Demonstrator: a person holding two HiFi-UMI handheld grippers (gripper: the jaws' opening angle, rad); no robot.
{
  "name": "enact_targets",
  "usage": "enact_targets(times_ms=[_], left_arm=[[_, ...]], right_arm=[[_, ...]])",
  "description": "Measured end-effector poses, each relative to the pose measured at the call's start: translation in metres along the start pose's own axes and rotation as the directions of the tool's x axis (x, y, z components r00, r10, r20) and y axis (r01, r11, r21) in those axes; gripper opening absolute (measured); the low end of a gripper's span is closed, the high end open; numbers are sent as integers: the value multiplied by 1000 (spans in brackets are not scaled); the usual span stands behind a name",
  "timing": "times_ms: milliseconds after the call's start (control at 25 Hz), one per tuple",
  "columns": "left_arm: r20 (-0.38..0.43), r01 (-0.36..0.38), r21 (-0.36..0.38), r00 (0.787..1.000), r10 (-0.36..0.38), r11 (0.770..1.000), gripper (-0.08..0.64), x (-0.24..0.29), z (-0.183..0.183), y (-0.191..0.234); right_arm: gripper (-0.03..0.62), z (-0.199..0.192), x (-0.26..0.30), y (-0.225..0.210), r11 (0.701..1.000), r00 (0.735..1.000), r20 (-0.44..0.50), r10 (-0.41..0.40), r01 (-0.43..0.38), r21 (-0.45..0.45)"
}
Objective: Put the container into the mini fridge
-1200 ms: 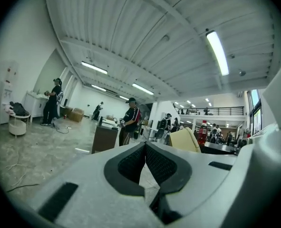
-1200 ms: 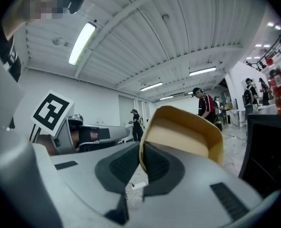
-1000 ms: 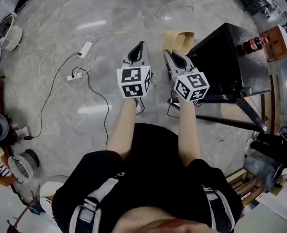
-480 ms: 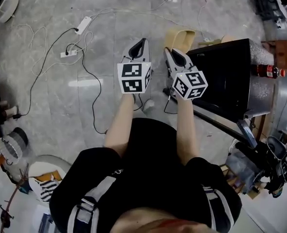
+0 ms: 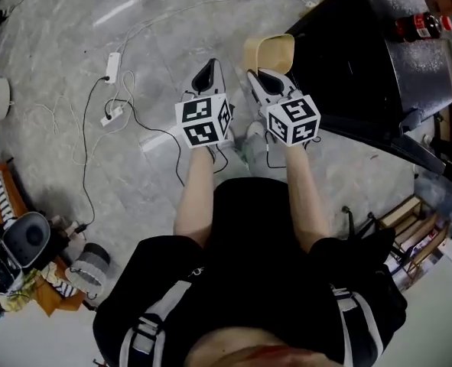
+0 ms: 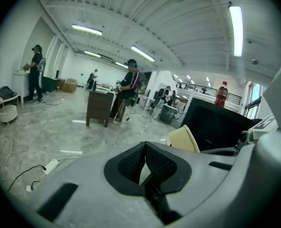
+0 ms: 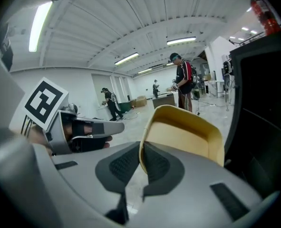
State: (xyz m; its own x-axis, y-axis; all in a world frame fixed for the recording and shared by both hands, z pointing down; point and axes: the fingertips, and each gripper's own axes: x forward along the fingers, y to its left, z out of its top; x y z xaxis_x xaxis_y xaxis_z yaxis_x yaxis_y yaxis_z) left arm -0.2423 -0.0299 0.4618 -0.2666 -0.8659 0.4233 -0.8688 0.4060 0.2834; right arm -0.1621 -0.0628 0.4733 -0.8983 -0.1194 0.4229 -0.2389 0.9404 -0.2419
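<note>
**Container held in the air beside the fridge, not yet inside**

One pale yellow, round-cornered plastic container (image 5: 270, 52) hangs off the floor. Its open side is tipped up and its longer side runs across the person's front. The right gripper (image 5: 265, 77) is clamped on its near wall, with the rim pinched between the pads.

One black box-shaped mini fridge (image 5: 363, 67) stands just right of the container, its dark face close alongside. One red-capped cola bottle (image 5: 418, 26) stands on top of the fridge.

The left gripper (image 5: 210, 71) is beside the right, jaws together on nothing. To the left is grey marbled floor (image 5: 73, 167), crossed by cables, with a white power strip (image 5: 112, 66).
</note>
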Motion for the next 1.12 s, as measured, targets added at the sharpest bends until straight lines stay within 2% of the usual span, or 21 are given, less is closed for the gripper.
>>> enact_targets(times_ms=[200, 360, 480, 680, 800, 920, 1040, 1120], left_arm=[[-108, 115, 78, 989, -106, 990, 6, 34, -20, -47], [-183, 201, 135, 967, -174, 970, 6, 61, -38, -87], [-245, 275, 180, 943, -228, 945, 6, 76, -56, -120], [-363, 391, 260, 887, -286, 883, 6, 94, -85, -156], [-407, 442, 286, 859, -309, 850, 6, 104, -95, -173], [-434, 467, 306, 844, -315, 830, 6, 112, -101, -184], [-451, 473, 314, 837, -308, 823, 6, 115, -104, -183], [-461, 459, 309, 838, -291, 833, 6, 114, -107, -174]], right_arm=[[20, -28, -42, -51, 985, 988, -10, -155, 155, 76], [20, -49, -65, -86, 960, 972, -4, -233, 231, 157], [20, -69, -81, -107, 939, 959, -15, -283, 280, 201], [20, -108, -95, -149, 883, 919, -66, -389, 393, 256], [20, -135, -95, -176, 851, 889, -124, -442, 459, 255], [20, -157, -90, -205, 809, 845, -186, -501, 534, 247], [20, -177, -84, -240, 762, 783, -264, -563, 616, 199], [20, -188, -78, -257, 740, 753, -303, -584, 648, 182]])
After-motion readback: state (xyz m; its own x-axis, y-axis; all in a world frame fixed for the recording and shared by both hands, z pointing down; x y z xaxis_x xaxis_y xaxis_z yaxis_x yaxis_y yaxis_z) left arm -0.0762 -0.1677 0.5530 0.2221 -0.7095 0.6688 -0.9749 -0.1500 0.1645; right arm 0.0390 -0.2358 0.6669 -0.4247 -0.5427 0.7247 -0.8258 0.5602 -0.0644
